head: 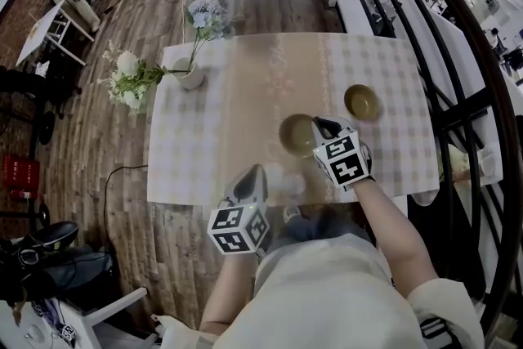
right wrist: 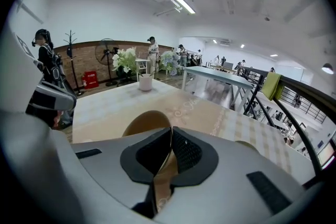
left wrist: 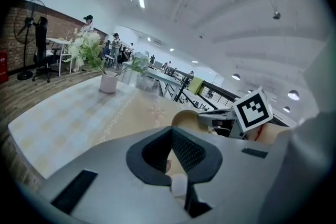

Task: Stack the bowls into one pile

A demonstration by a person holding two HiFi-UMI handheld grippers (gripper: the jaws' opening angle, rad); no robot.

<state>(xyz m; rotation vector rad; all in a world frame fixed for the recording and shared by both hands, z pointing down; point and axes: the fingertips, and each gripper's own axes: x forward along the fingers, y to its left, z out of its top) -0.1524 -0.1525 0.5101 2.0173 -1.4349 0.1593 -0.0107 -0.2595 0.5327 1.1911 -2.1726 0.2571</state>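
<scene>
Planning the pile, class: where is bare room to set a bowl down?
Bare: the cloth between the vase and the near bowl, and the near-left corner. Crowded: near right, where the right tongs grip that bowl beside the far bowl.

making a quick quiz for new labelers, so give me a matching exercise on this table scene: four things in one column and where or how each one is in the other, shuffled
Things
1. nearer bowl
2. farther bowl
3. vase
4. left gripper

States
A. at the left side of the table, holding flowers
B. rim pinched by the right gripper
C. over the table's near edge, jaws together
D. standing free toward the right, nothing touching it

Pairs: 1-B, 2-D, 3-A, 4-C
</scene>
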